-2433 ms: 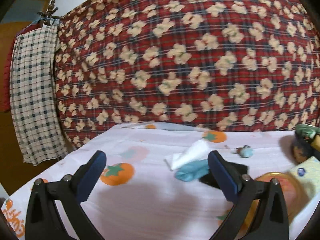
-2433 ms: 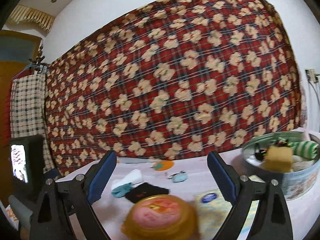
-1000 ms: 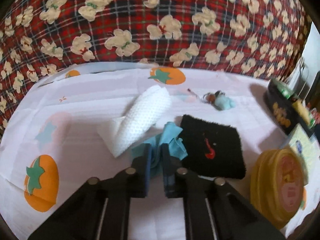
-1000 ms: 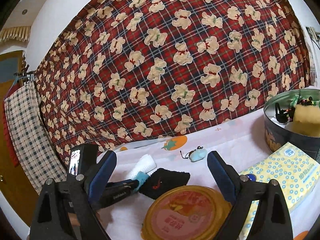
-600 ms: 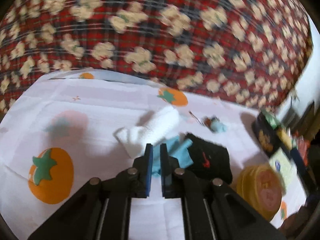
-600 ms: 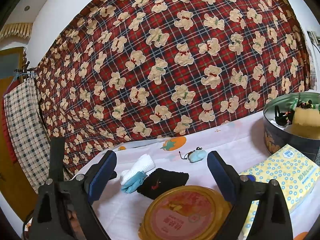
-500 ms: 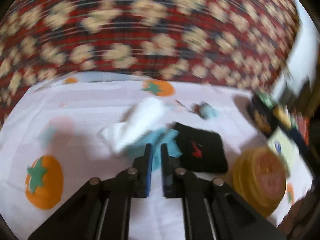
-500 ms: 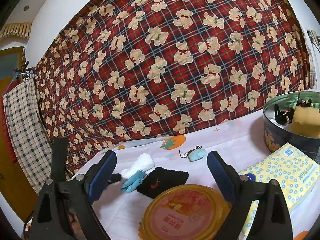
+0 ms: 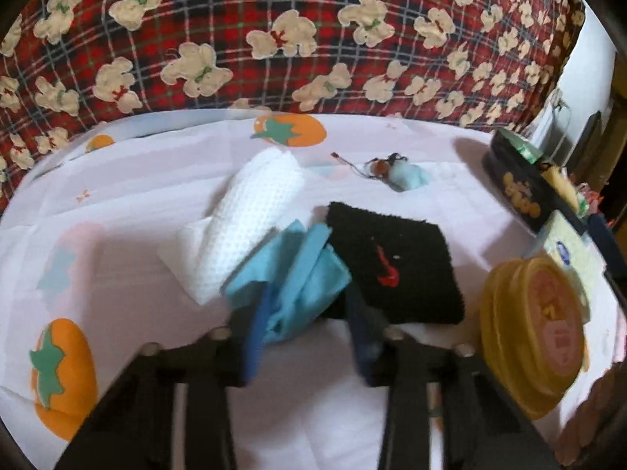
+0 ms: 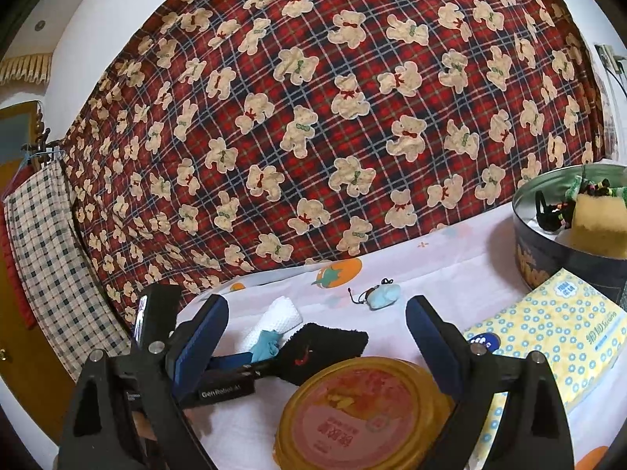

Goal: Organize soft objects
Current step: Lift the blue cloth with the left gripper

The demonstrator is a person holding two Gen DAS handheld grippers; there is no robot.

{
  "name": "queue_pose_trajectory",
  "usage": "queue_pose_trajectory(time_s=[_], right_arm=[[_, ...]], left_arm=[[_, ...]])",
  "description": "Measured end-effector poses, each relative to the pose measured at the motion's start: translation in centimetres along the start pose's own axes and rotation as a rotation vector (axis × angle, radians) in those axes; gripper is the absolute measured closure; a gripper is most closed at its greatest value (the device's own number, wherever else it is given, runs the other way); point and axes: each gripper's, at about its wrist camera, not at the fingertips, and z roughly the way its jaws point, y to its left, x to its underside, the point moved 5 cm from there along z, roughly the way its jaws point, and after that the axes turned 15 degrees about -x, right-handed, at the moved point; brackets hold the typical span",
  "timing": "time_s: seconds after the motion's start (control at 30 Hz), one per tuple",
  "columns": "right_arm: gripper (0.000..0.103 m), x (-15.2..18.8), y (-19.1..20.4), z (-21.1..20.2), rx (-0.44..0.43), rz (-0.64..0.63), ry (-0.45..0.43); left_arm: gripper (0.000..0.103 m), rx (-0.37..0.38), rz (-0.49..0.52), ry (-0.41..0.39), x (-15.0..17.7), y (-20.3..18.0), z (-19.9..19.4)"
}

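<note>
A crumpled light blue cloth (image 9: pixel 301 270) lies on the fruit-print sheet, between a rolled white waffle cloth (image 9: pixel 250 215) and a black wristband (image 9: pixel 395 266) with a red mark. My left gripper (image 9: pixel 311 301) straddles the blue cloth and its jaws are opening. The cloth rests against the left pad and stands clear of the right one. In the right wrist view the blue cloth (image 10: pixel 268 342) shows just beyond the left gripper's fingers (image 10: pixel 235 360). My right gripper (image 10: pixel 317 303) hangs open and empty above a yellow lid (image 10: pixel 368 411).
A small pale blue plush charm (image 9: pixel 407 174) lies farther back. At the right stand a round tin (image 10: pixel 548 258) holding a yellow sponge (image 10: pixel 599 223) and other bits, and a yellow tissue pack (image 10: pixel 548 329). A red teddy-bear blanket (image 10: pixel 352 117) covers the wall behind.
The left jaws, pressed together on the blue cloth a second ago, have parted, and the cloth now sits loosely bunched between them. The right gripper has not moved.
</note>
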Motion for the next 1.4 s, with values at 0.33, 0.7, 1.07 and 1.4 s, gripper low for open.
queue_pose_trajectory(time_s=[0.33, 0.7, 1.07, 1.4], right_arm=[[0.009, -0.1, -0.2, -0.2, 0.005, 0.008, -0.005], [0.009, 0.2, 1.2, 0.1, -0.005, -0.077, 0.011], [0.009, 0.4, 0.4, 0.3, 0.007, -0.020, 0.025], [0.009, 0.7, 0.3, 0.6, -0.009, 0.012, 0.044]], left_arm=[[0.093, 0.051, -0.202, -0.075, 0.1, 3.4, -2.6], [0.096, 0.001, -0.223, -0.146, 0.1, 5.1, -4.0], [0.044, -0.126, 0.123, -0.005, 1.9, -0.3, -0.4], [0.083, -0.102, 0.049, 0.017, 0.7, 1.7, 0.7]])
